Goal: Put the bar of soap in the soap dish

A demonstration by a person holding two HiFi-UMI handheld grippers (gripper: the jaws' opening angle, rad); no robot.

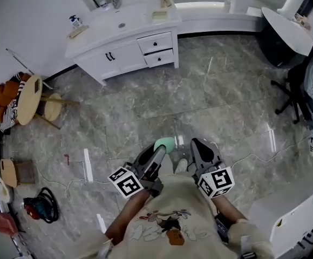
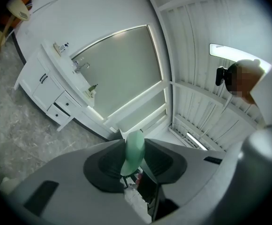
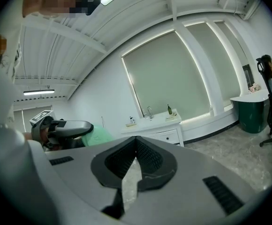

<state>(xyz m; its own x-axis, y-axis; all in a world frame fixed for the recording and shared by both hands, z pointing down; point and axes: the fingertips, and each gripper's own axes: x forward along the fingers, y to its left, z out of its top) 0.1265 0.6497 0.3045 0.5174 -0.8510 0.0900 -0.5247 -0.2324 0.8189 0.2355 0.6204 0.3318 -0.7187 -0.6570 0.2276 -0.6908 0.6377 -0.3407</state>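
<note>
One vanity (image 1: 125, 35) beyond marble floor (image 1: 210, 90); left gripper (image 1: 157, 151) pinches green soap (image 1: 166, 143), right gripper (image 1: 198, 144) closed empty.

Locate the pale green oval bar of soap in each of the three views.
Head view: pale green oval bar of soap, lower centre, at the tip of the left gripper.
Left gripper view: lower centre, pinched edge-on between the jaws.
Right gripper view: left of centre, beside the left gripper.
Shared landmark: white vanity cabinet with sink, in all three.
</note>
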